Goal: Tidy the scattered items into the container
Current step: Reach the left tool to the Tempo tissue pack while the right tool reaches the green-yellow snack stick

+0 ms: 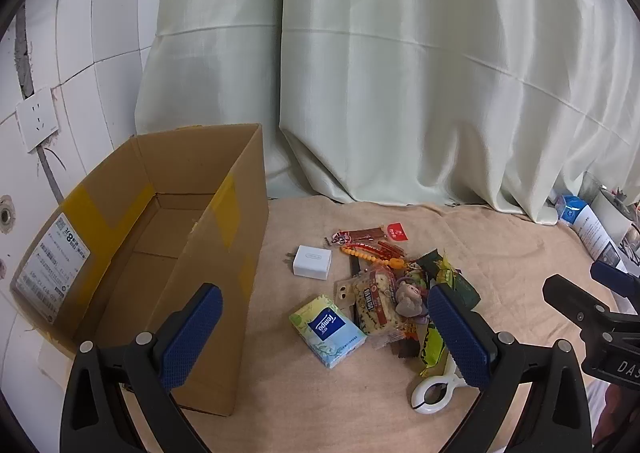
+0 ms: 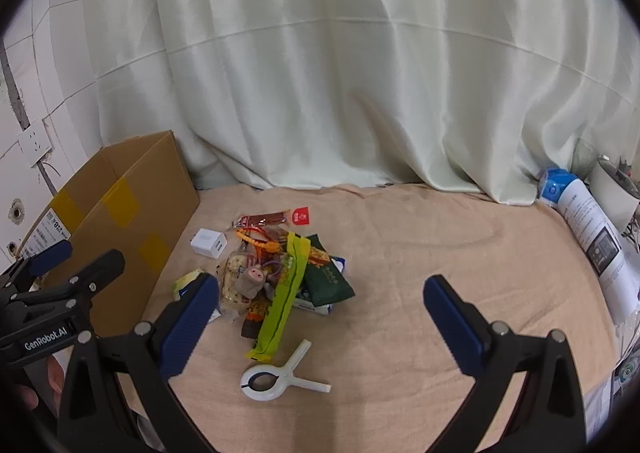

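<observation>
An open cardboard box [image 1: 224, 213] [image 2: 132, 213] stands at the left, with nothing visible inside. Right of it lies a heap on the beige cloth: a white charger [image 1: 312, 262] [image 2: 208, 243], a Tempo tissue pack [image 1: 328, 329], a small plush pig [image 1: 408, 299] [image 2: 253, 281], a yellow-green wrapper [image 2: 286, 293], a dark green packet [image 2: 326, 279], red snack sticks [image 1: 362, 233] [image 2: 272, 218] and a white clip [image 1: 434, 393] [image 2: 276, 375]. My left gripper [image 1: 326, 337] hovers open, near side of the heap and box. My right gripper [image 2: 322, 327] is open above the clip, empty.
Pale curtains [image 2: 340, 73] hang behind the cloth. A blue-capped white bottle [image 2: 580, 221] and clutter lie at the right edge. A tiled wall with a socket [image 1: 38, 123] stands left of the box. Bare cloth [image 2: 440, 245] spreads right of the heap.
</observation>
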The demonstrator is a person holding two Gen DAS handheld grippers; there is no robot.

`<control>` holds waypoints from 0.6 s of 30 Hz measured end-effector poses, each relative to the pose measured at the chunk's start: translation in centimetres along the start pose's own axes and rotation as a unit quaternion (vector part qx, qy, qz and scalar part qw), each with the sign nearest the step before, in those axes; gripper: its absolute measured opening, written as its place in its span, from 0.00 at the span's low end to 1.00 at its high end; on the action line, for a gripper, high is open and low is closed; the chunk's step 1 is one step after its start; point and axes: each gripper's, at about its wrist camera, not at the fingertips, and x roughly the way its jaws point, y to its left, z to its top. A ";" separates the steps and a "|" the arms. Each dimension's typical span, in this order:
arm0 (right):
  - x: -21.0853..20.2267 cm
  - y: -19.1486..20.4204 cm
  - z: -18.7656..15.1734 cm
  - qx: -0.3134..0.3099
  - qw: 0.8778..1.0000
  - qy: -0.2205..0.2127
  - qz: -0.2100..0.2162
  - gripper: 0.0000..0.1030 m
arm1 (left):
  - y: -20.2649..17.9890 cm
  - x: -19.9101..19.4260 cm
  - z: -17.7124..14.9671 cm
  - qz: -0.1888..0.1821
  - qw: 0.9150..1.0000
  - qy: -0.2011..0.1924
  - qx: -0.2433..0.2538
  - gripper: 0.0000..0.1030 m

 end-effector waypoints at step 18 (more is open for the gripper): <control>0.5 0.1 -0.3 -0.006 1.000 0.004 0.000 1.00 | 0.2 0.5 -0.6 -0.013 1.000 0.014 0.000 1.00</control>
